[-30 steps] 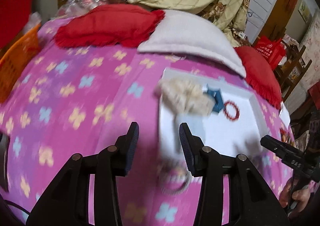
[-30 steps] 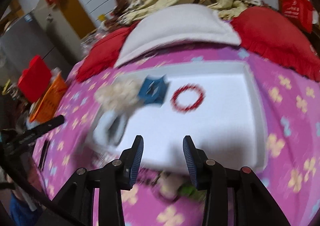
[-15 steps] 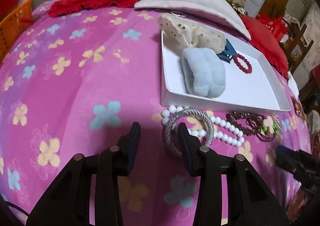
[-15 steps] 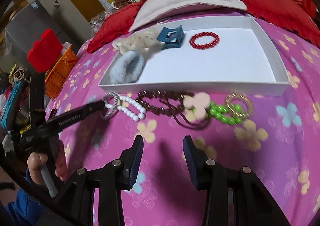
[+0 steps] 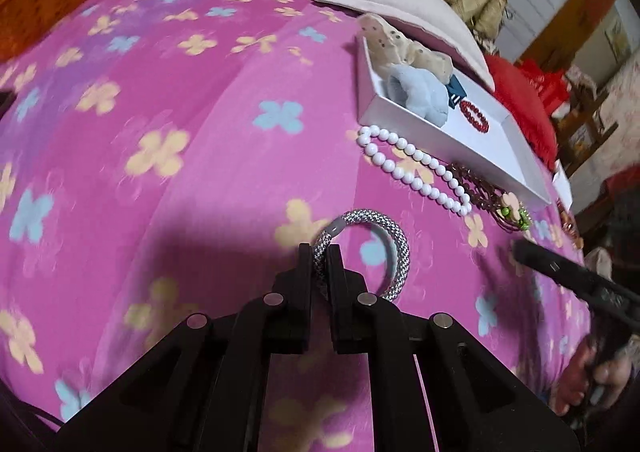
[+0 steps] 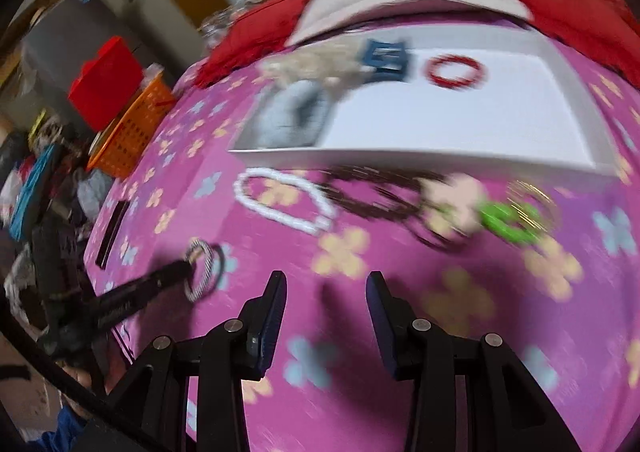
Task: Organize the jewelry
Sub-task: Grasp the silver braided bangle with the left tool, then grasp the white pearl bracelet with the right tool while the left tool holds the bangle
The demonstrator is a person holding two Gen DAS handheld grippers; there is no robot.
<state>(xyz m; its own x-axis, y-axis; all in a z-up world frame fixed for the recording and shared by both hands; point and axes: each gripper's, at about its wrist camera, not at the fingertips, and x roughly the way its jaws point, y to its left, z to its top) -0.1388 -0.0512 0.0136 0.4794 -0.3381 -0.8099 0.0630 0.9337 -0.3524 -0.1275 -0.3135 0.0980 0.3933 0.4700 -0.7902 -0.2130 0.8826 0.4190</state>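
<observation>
Left gripper (image 5: 320, 256) pinching silver woven bangle (image 5: 394, 248) at lower centre, right gripper (image 6: 326, 292) fingers wide apart, white tray (image 5: 472, 144) upper right, pearl bracelet (image 5: 416, 172) beside it

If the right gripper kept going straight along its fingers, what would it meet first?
Probably the pink flowered bedspread first; the open right gripper points down at bare fabric. Beyond lie the white pearl bracelet and white tray, though blur obscures depth.
</observation>
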